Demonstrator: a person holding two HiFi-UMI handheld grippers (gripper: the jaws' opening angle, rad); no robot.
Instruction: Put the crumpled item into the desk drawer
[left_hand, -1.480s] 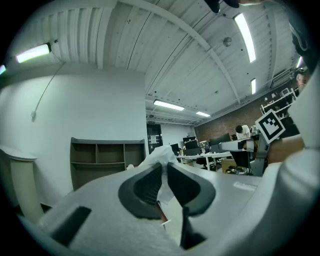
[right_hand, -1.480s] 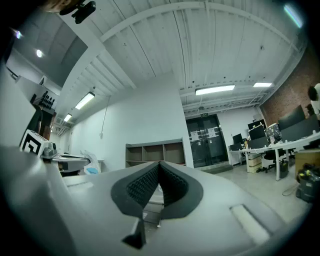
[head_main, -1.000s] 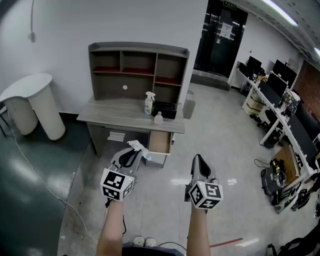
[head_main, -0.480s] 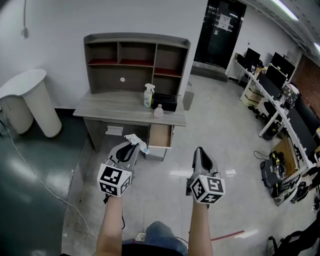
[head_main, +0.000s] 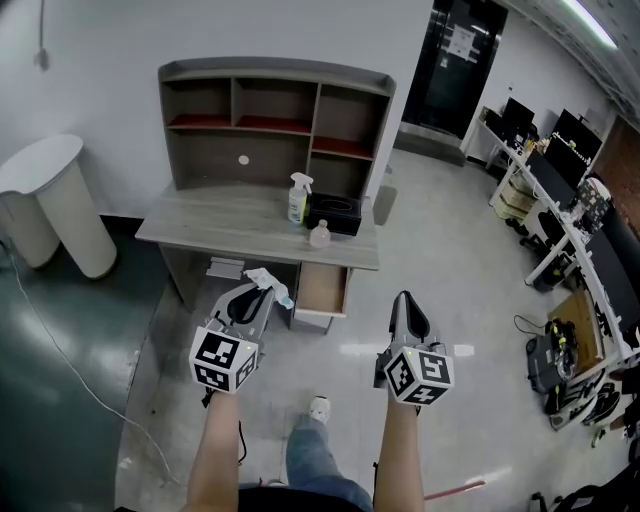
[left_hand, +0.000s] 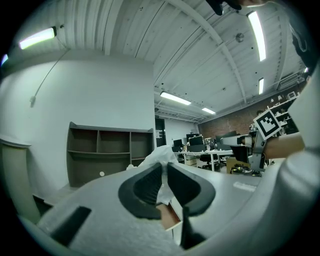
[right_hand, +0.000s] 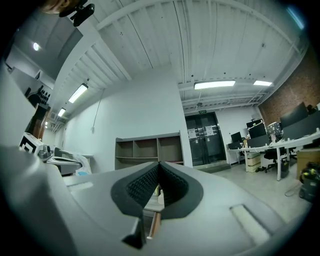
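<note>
A crumpled white item (head_main: 266, 282) is pinched in my left gripper (head_main: 256, 297), which is shut on it; in the left gripper view the item (left_hand: 161, 159) bulges out past the dark pads (left_hand: 145, 186). Ahead stands a grey desk (head_main: 200, 225) with an upper shelf unit. Its wooden drawer (head_main: 322, 290) is pulled open under the right end of the top. The left gripper hangs in the air just left of the drawer, short of it. My right gripper (head_main: 404, 303) is shut and empty, to the drawer's right and nearer me; its fingertips (right_hand: 150, 176) meet.
On the desk stand a spray bottle (head_main: 298, 199), a black box (head_main: 335, 213) and a small bottle (head_main: 319, 235). A white rounded cabinet (head_main: 55, 200) is at the left. Office desks (head_main: 560, 200) line the right. My shoe (head_main: 318, 408) is on the shiny floor.
The desk has come closer and lower in the head view as the person steps forward; a leg and shoe now show. Both grippers keep their state, the left still holding the item.
</note>
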